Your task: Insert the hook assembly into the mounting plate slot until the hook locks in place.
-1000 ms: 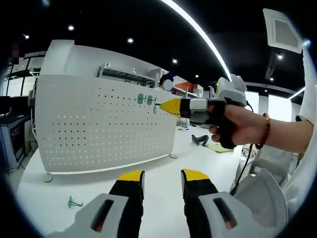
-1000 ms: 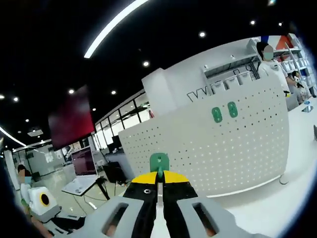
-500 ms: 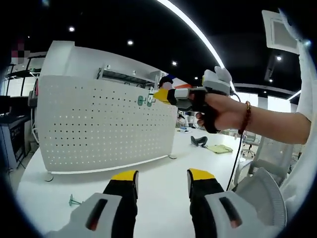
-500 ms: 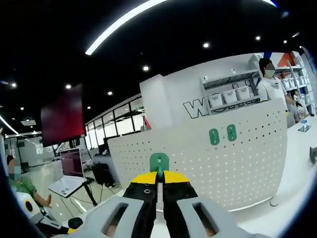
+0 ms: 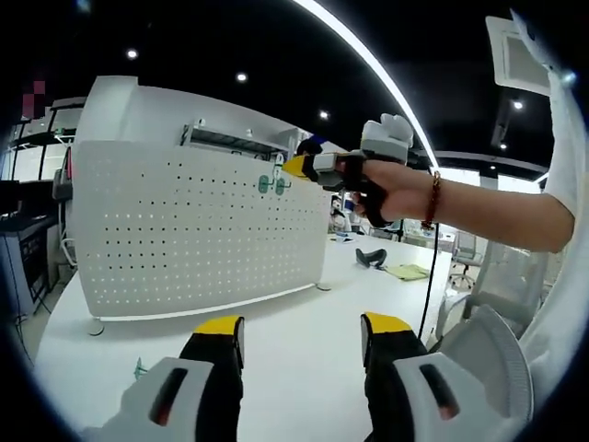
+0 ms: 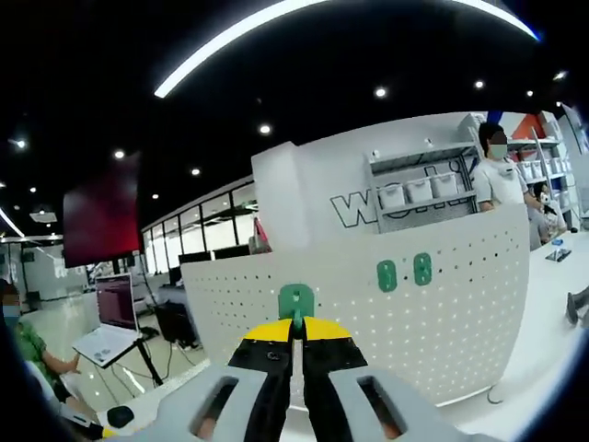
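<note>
— What stands on the table [image 5: 304, 341]?
— A white perforated mounting plate [image 5: 184, 235], upright, two green hooks [image 6: 405, 273] already near its top right.
— And the grippers?
— The right gripper [image 6: 294, 343] is clenched on a green hook assembly [image 6: 296, 302] — raised before the plate. The left gripper [image 5: 302, 333] hangs released, low.
</note>
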Demonstrator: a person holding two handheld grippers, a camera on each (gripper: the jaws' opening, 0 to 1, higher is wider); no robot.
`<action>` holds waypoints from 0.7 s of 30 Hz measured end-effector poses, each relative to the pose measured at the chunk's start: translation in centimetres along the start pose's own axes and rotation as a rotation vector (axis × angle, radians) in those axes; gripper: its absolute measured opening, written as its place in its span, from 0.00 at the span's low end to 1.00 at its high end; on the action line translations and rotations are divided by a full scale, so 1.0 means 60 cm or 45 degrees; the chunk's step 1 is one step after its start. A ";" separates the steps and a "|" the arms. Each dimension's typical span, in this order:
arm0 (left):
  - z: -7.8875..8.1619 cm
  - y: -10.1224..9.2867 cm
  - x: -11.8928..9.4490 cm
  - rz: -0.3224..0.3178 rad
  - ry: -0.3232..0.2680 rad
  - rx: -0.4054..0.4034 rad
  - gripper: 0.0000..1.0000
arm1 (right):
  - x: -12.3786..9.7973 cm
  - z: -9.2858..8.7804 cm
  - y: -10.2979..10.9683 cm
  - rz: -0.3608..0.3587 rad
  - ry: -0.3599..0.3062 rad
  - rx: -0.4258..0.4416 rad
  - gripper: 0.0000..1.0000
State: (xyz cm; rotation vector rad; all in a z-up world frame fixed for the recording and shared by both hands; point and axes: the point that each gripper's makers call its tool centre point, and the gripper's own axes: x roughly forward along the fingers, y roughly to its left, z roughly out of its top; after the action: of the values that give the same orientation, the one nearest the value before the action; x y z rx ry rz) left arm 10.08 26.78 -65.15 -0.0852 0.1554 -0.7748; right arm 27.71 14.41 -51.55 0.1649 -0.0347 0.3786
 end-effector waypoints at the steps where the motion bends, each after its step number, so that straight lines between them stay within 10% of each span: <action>1: -0.001 0.000 0.000 -0.002 0.000 -0.003 0.54 | 0.001 0.001 -0.002 -0.005 -0.001 -0.001 0.01; 21: -0.007 0.036 0.000 0.019 0.047 0.014 0.58 | 0.052 0.016 -0.041 -0.072 -0.009 -0.063 0.01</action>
State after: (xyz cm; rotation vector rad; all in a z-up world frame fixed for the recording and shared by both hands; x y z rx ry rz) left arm 11.47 28.32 -65.87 -0.0595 0.1867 -0.7626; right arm 31.52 13.13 -50.78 0.1184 -0.0458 0.3204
